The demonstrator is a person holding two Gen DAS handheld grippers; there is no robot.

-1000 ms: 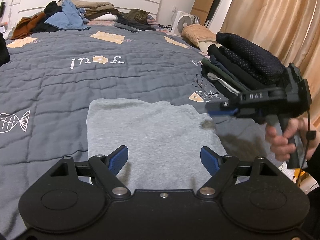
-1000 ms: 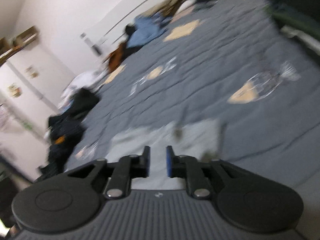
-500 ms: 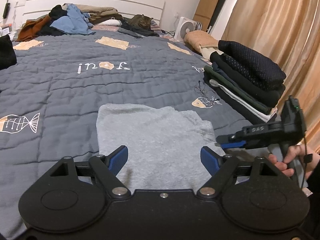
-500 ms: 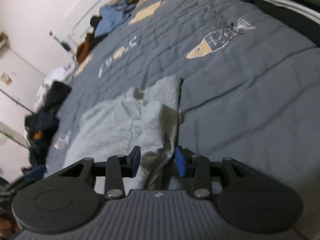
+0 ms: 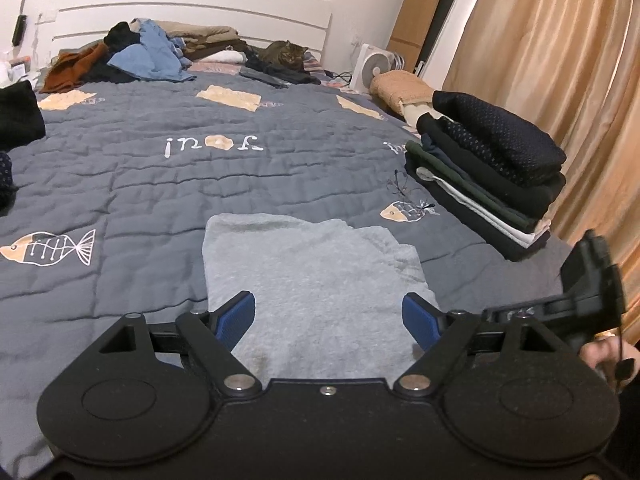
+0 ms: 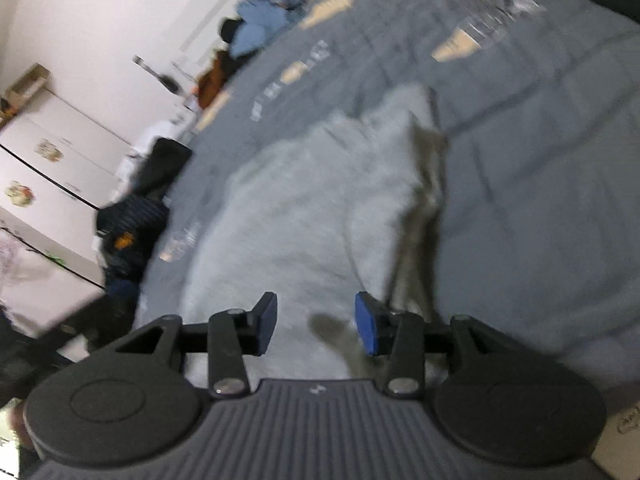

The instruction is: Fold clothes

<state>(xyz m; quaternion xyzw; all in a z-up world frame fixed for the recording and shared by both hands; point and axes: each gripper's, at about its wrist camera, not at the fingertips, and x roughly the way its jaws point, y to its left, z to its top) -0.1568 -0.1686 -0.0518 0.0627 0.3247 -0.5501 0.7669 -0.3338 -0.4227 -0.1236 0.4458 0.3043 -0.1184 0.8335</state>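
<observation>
A folded light-grey garment [image 5: 312, 280] lies flat on the dark grey quilt [image 5: 160, 184] near the bed's front edge. My left gripper [image 5: 328, 320] hovers over the garment's near end, open, with nothing between its blue pads. The right gripper [image 6: 316, 322] is open above the garment [image 6: 304, 216] from its right side, empty; that view is blurred. In the left wrist view the right gripper's black body [image 5: 576, 304] and a hand [image 5: 604, 352] sit at the lower right, beside the garment's right edge.
A stack of folded dark clothes [image 5: 488, 176] stands on the bed's right side by the beige curtain [image 5: 560, 60]. Unfolded clothes [image 5: 136, 56] and a cat [image 5: 286, 54] lie at the headboard. More dark clothes [image 6: 132, 216] sit at the left edge.
The right gripper opened from nearly shut, letting the grey garment's edge drop flat, and moved down and back toward the bed's near right. The left gripper stayed open and rose slightly.
</observation>
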